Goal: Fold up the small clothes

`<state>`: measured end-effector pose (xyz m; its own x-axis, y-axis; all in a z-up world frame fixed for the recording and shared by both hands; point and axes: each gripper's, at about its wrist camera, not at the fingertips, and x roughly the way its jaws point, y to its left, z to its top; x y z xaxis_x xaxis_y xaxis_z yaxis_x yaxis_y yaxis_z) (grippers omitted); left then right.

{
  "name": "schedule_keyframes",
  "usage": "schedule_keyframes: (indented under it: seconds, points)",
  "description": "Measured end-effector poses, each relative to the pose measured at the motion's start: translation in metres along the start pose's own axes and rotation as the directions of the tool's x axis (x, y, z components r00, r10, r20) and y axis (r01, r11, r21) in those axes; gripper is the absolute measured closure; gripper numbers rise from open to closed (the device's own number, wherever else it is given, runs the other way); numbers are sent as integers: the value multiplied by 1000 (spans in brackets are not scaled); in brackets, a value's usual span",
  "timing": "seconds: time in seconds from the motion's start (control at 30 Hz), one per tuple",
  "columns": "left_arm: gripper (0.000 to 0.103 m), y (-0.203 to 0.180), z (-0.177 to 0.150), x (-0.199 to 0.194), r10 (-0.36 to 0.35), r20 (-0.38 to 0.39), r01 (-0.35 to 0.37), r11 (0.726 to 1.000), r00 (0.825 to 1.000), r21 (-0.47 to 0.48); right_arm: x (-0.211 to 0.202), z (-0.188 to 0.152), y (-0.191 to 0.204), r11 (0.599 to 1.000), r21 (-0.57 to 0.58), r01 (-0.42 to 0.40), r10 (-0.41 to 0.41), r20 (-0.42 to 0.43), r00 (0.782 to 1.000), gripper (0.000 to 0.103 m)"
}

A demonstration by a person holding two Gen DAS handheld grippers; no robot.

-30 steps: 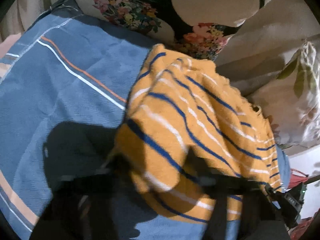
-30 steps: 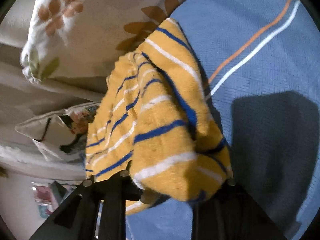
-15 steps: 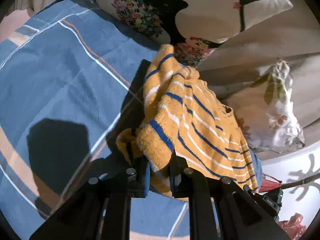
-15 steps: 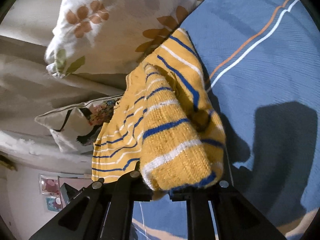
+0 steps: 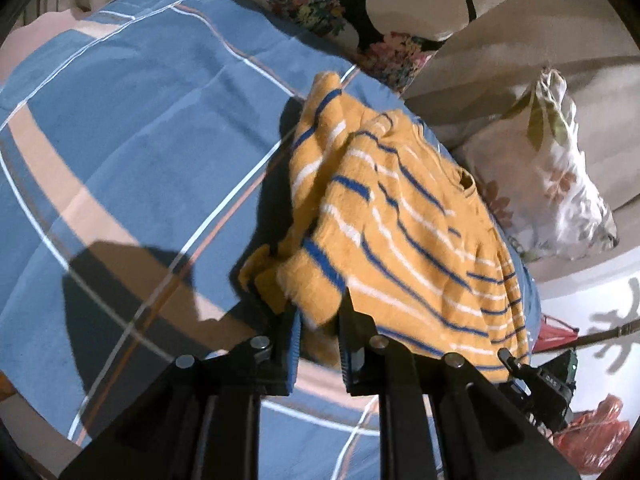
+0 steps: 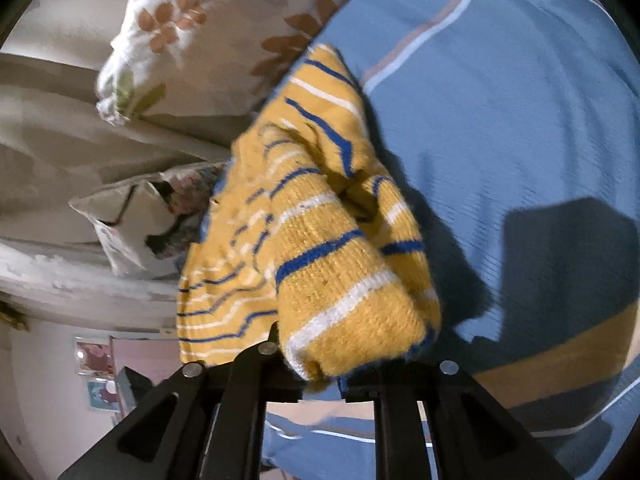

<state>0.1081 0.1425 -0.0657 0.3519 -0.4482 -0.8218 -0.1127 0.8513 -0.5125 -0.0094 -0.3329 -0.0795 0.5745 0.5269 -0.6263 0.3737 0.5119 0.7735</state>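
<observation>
Yellow striped sweater (image 5: 400, 216) pinched by both grippers' jaws, wall pictures (image 6: 94, 372) – right view only

Blue bedsheet (image 5: 140, 128) with white and tan stripes covers the bed, wrinkled. Floral cushion with black print (image 5: 360, 12) at the sheet's far edge. White pillow with brown leaf print (image 5: 560, 184) just beside it, leaning on a beige fabric surface (image 5: 500, 68). Red plastic bag (image 5: 592, 440) low at right. Right wrist view: pictures on pink wall (image 6: 94, 358).
</observation>
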Motion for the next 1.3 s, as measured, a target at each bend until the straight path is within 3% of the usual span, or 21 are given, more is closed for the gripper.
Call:
schedule_keyframes:
  seconds: [0.13, 0.27, 0.33, 0.37, 0.43, 0.57, 0.73, 0.77, 0.8, 0.83, 0.93, 1.03, 1.17, 1.3]
  points:
    - [87, 10, -5, -25, 19, 27, -20, 999, 999, 49, -27, -2, -1, 999, -38, -7, 8, 32, 999, 79]
    - [85, 7, -4, -56, 60, 92, -70, 991, 994, 112, -66, 7, 27, 974, -201, 105, -80, 129, 988, 77]
    - [73, -2, 0, -63, 83, 125, -102, 984, 989, 148, -68, 20, 47, 951, -271, 150, -107, 168, 980, 69]
    - [70, -9, 2, -65, 87, 144, -112, 979, 986, 170, -62, 28, 59, 939, -301, 169, -119, 178, 977, 62]
    - [59, -23, 6, -62, 78, 162, -109, 975, 984, 195, -41, 41, 77, 915, -357, 186, -134, 165, 977, 57]
    - [59, -49, 21, -37, 40, 145, -73, 971, 989, 229, 23, 71, 100, 851, -435, 294, -241, 174, 955, 57]
    - [59, -73, 42, -13, 58, 155, -101, 952, 986, 287, 78, 94, 107, 788, -479, 385, -347, 170, 922, 57]
    - [59, -76, 45, -10, 63, 162, -110, 948, 985, 298, 84, 96, 105, 786, -481, 388, -359, 155, 920, 59]
    - [59, -78, 51, -6, 73, 169, -124, 943, 983, 310, 90, 98, 104, 796, -482, 366, -352, 124, 928, 67]
    - [59, -79, 54, -3, 83, 172, -135, 940, 982, 314, 91, 98, 103, 804, -485, 345, -338, 104, 935, 97]
    - [59, -79, 71, 8, 100, 175, -153, 936, 980, 318, 83, 97, 105, 799, -502, 332, -325, 104, 940, 98]
    - [58, -77, 86, 20, 120, 172, -170, 932, 978, 319, 65, 109, 97, 792, -453, 409, -364, 187, 912, 98]
    - [58, -73, 101, 51, 180, 157, -223, 920, 971, 322, 52, 126, 76, 799, -366, 477, -422, 223, 879, 98]
    - [58, -61, 110, 87, 261, 110, -283, 912, 959, 297, 61, 131, 58, 817, -323, 478, -436, 197, 878, 98]
